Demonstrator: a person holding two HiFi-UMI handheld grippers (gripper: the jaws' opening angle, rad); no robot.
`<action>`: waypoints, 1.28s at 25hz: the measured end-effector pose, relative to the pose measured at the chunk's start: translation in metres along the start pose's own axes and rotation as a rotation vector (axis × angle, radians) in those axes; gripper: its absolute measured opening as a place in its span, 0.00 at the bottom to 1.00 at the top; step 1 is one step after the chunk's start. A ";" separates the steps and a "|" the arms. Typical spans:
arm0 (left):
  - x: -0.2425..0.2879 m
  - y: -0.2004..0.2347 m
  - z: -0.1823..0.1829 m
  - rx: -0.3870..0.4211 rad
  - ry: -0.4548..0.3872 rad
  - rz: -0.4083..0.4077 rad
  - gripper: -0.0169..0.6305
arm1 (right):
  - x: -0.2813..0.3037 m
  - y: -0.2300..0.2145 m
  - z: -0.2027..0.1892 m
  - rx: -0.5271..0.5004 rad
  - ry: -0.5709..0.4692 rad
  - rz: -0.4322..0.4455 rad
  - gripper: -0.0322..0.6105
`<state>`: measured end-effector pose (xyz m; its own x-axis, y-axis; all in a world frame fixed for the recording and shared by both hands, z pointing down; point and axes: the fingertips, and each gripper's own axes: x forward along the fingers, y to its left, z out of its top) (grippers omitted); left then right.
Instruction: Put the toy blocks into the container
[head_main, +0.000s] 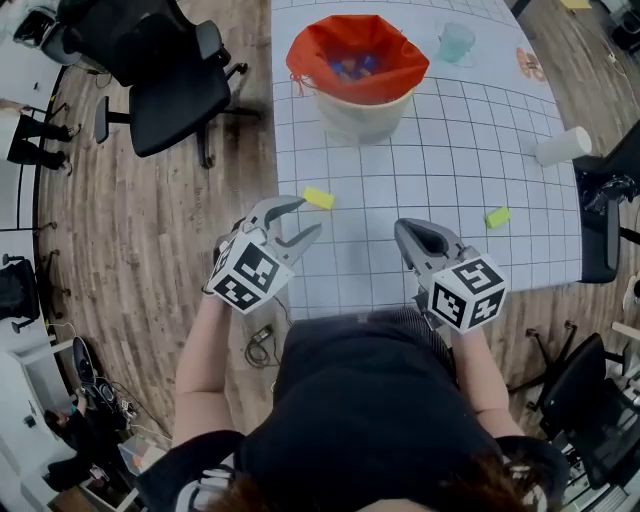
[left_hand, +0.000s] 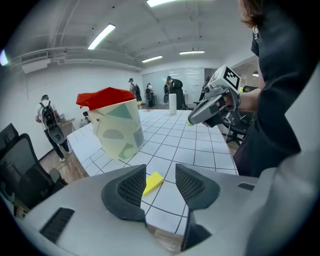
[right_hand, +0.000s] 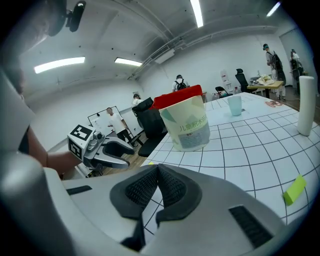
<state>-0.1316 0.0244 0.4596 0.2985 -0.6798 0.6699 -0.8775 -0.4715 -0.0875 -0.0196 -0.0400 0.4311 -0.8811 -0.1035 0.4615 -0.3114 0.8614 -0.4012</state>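
Toy blocks (head_main: 352, 68): some lie in the red-lined bucket (head_main: 360, 120), while on the gridded table (head_main: 450, 160) we see a yellow block (head_main: 318, 198) just ahead of our left gripper (head_main: 308, 216), jaws apart, and a green block (head_main: 497, 216) beyond our right gripper (head_main: 404, 232), jaws together and empty.

Yellow block (head_main: 319, 198), lime block (head_main: 497, 217) apart; red-lined container (head_main: 360, 115) upright.

- The container (right_hand: 187, 125): its pale label carries one line of Chinese characters, apparently "儿童积木桶".
- Smaller print beneath that line is too small to read.
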 end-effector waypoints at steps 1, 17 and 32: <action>0.005 0.002 -0.002 -0.002 0.014 -0.006 0.33 | 0.002 -0.004 0.000 0.000 0.011 0.012 0.07; 0.068 0.028 -0.036 0.080 0.208 -0.191 0.34 | 0.038 -0.048 -0.003 0.025 0.153 0.138 0.07; 0.084 0.025 -0.046 0.142 0.273 -0.359 0.41 | 0.062 -0.063 -0.009 0.084 0.199 0.190 0.07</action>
<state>-0.1459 -0.0188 0.5473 0.4476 -0.2964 0.8437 -0.6711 -0.7349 0.0979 -0.0514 -0.0962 0.4926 -0.8415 0.1625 0.5152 -0.1836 0.8109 -0.5556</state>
